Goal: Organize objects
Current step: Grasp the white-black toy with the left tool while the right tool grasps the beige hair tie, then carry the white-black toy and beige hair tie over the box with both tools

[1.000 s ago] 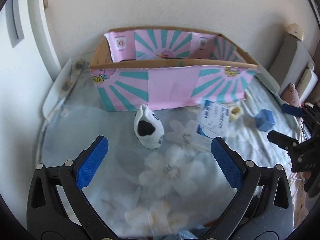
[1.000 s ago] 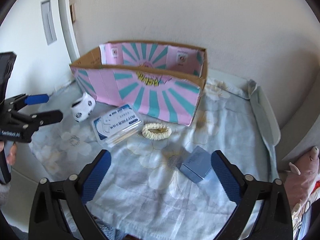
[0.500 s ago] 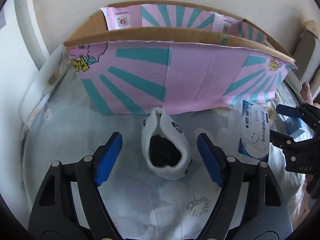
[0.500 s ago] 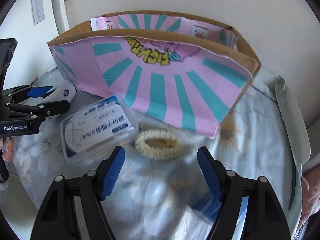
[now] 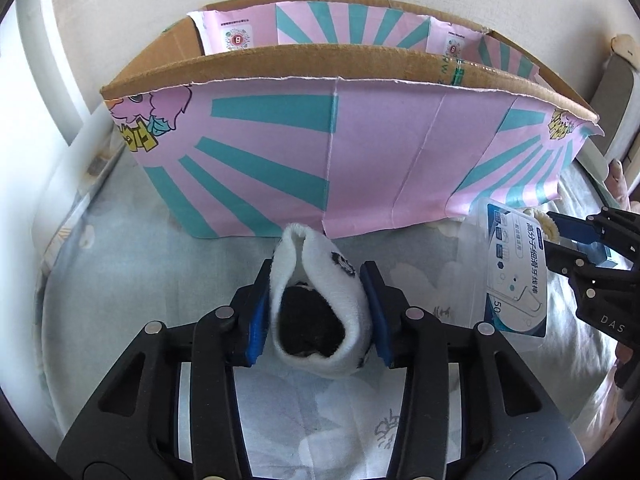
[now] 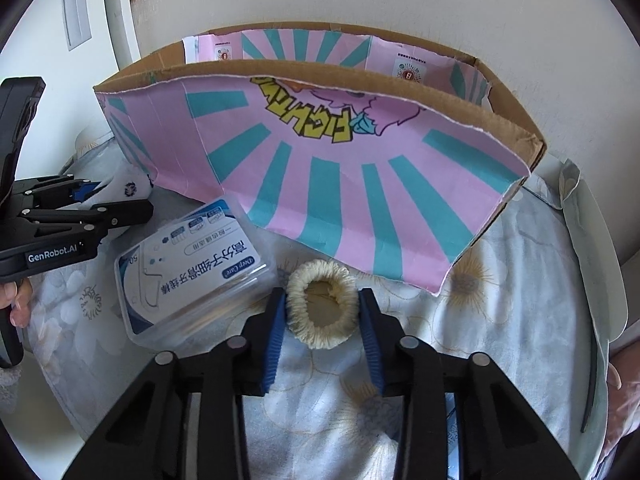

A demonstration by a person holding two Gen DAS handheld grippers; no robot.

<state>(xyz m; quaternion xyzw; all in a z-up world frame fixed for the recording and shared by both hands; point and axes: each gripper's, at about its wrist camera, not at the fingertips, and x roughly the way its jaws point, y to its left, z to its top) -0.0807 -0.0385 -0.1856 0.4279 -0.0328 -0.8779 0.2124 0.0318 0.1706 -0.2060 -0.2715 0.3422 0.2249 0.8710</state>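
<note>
Two sets of tongs are working side by side in front of the pink and teal cardboard box (image 5: 332, 152), which is standing open-topped on a floral cloth (image 6: 520, 280) covering the table. The left tongs (image 5: 318, 292) are clamping a white sock with black patches (image 5: 320, 300) between their blue pads, one pad pressing on each side, with the sock's dark opening facing the camera and its far end lying just short of the box's front wall. The right tongs (image 6: 322, 316) are closing around a cream scrunchie (image 6: 322, 304); both blue pads are sitting against its outer sides, and the ring is lying flat on the cloth just in front of the box.

Between the two tongs, a clear plastic case with a blue and white label (image 6: 192, 264) is lying on the cloth, its right edge nearly touching the scrunchie. In the left wrist view the same case (image 5: 516, 276) is showing at the right, with the right tongs (image 5: 576, 240) beyond it. In the right wrist view the left tongs (image 6: 116, 200) are appearing at the left edge, with a bit of the sock (image 6: 132, 188) visible between their tips. A pale wall is rising behind the box.
</note>
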